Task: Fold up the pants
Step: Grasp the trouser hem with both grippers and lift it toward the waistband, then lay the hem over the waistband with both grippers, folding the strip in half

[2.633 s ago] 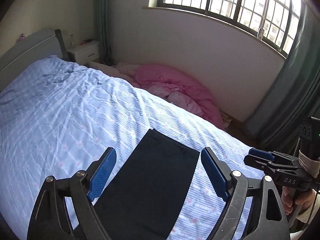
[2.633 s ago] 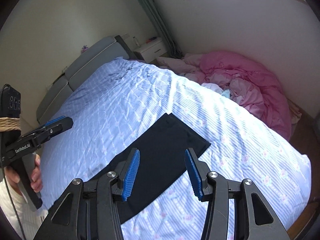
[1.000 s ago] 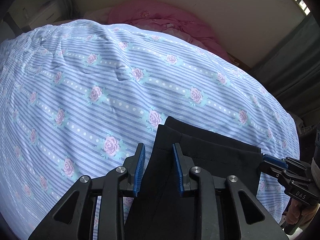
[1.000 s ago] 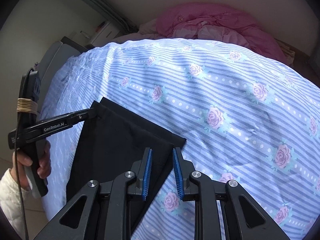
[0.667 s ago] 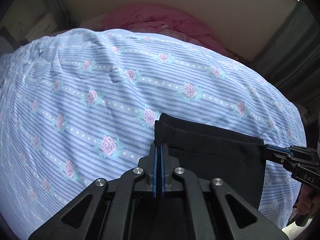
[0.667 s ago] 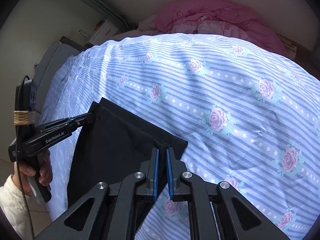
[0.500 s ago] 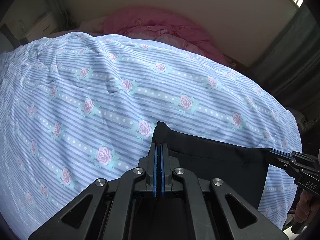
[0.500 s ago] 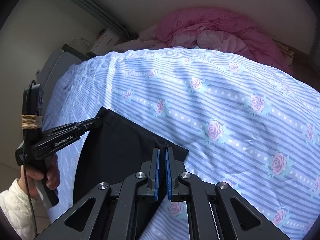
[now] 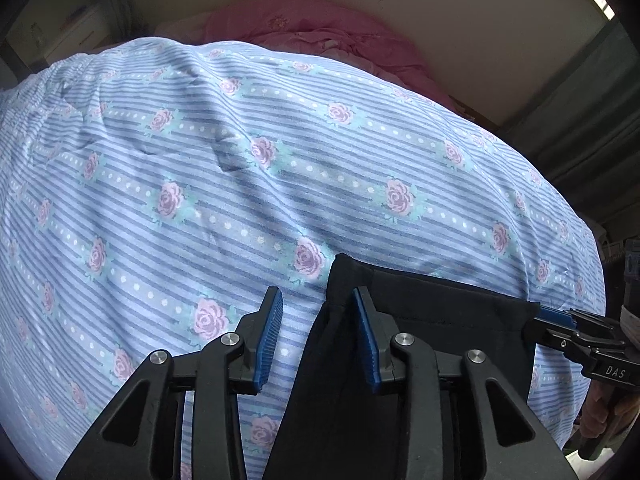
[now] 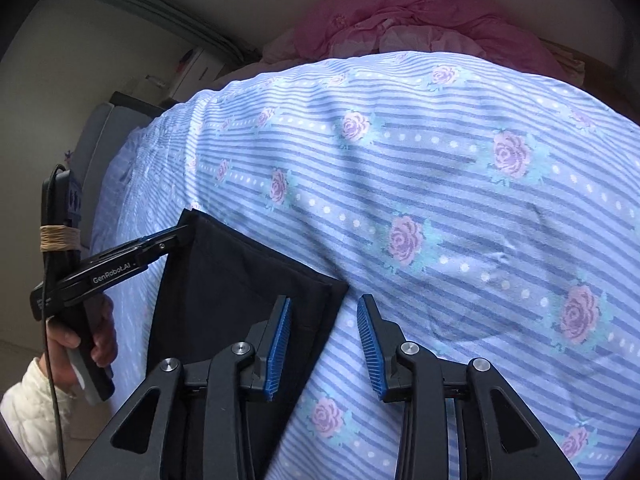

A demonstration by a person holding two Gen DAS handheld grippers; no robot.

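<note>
Pants (image 9: 432, 320) flat on bed (image 9: 240, 184); left gripper (image 9: 318, 334), right gripper (image 10: 323, 344) fingers opening, gripping nothing.

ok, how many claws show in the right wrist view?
2, both jaws opening, pants edge loose between: right claw bottom centre; left claw at the far-left corner.

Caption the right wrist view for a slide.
Right gripper opening over a corner of the folded black pants on the floral bedsheet; left gripper at the other corner.
</note>
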